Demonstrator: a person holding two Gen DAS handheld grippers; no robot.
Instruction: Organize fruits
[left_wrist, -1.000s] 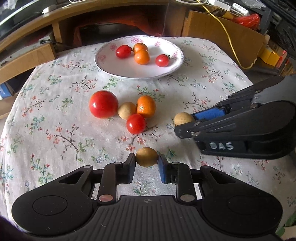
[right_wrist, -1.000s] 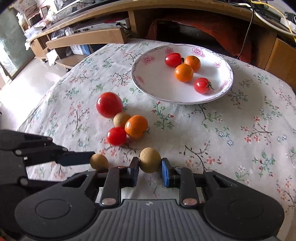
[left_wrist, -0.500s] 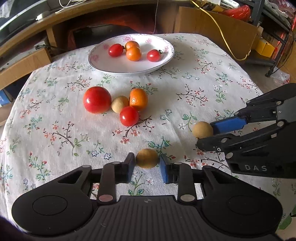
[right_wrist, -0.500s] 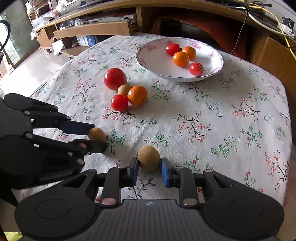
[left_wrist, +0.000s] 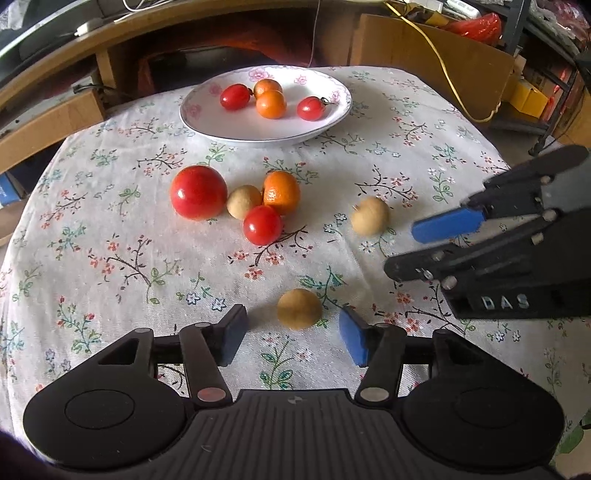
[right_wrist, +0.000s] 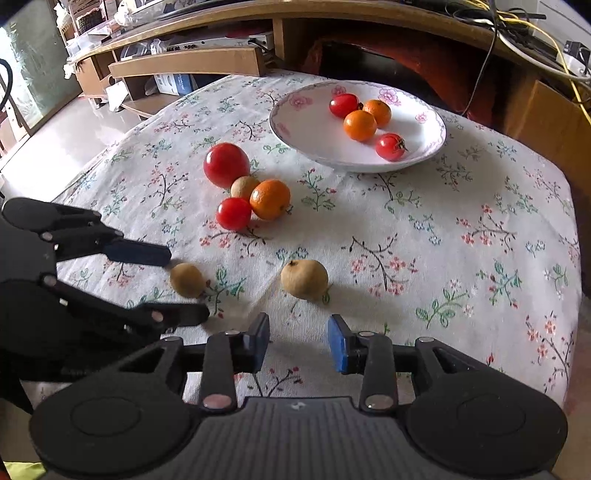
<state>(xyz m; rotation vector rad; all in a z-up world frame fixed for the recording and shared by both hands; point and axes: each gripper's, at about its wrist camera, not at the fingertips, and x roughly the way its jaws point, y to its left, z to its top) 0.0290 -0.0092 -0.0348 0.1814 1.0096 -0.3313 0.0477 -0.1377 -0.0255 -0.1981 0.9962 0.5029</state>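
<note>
Releasing both brown fruits onto the counter (left_wrist: 110, 280), I have just been opening the left tongs (left_wrist: 293, 334) and right tongs (right_wrist: 298, 343); neither grips anything. The left brown fruit (left_wrist: 299, 308) lies between open pads, the right brown fruit (right_wrist: 304, 278) just ahead. I should back off straight, avoiding nudging either.

My left gripper (left_wrist: 293, 334) points steeply down, its jaws just opening, pads clear on both sides. My right gripper (right_wrist: 298, 343) is angled down the same way beside it, jaws also just parting, nothing pressed between them.
</note>
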